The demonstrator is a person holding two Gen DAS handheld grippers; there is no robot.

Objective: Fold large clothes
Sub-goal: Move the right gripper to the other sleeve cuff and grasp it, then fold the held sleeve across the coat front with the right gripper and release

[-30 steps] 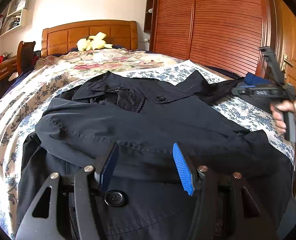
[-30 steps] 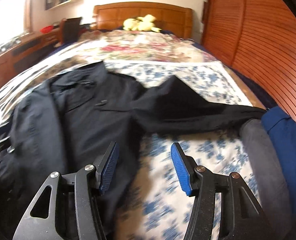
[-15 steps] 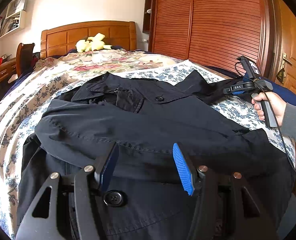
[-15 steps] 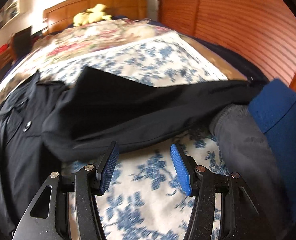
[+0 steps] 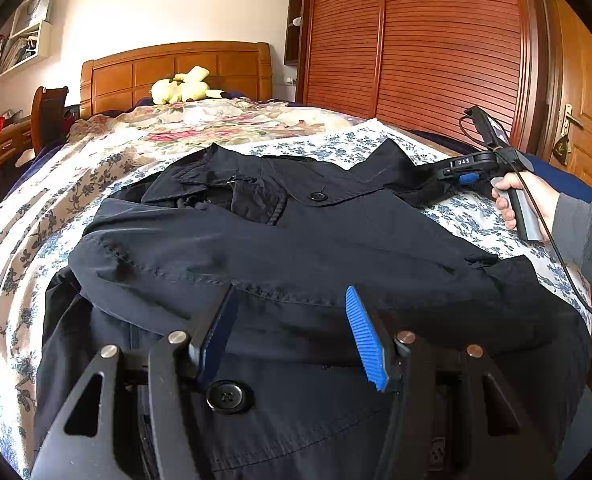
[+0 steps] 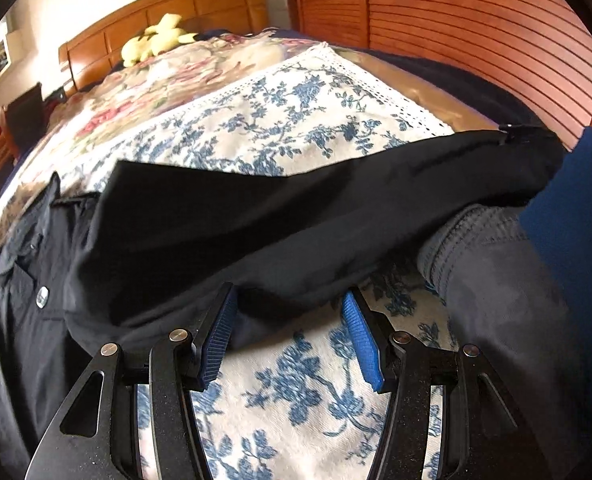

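Observation:
A large black coat lies spread on the bed, collar toward the headboard, one sleeve folded across its front. My left gripper is open and hovers just over the coat's lower front, near a black button. The other sleeve stretches to the right across the floral sheet. My right gripper is open, its fingertips at the near edge of that sleeve; it also shows in the left wrist view, held at the sleeve end.
The bed has a blue-floral sheet and a flowered quilt. A yellow plush toy sits at the wooden headboard. Grey folded cloth and blue cloth lie right of the sleeve. Slatted wardrobe doors stand on the right.
My right gripper has moved forward and down to the sleeve's near edge, still open. My left gripper has stayed in place over the coat.

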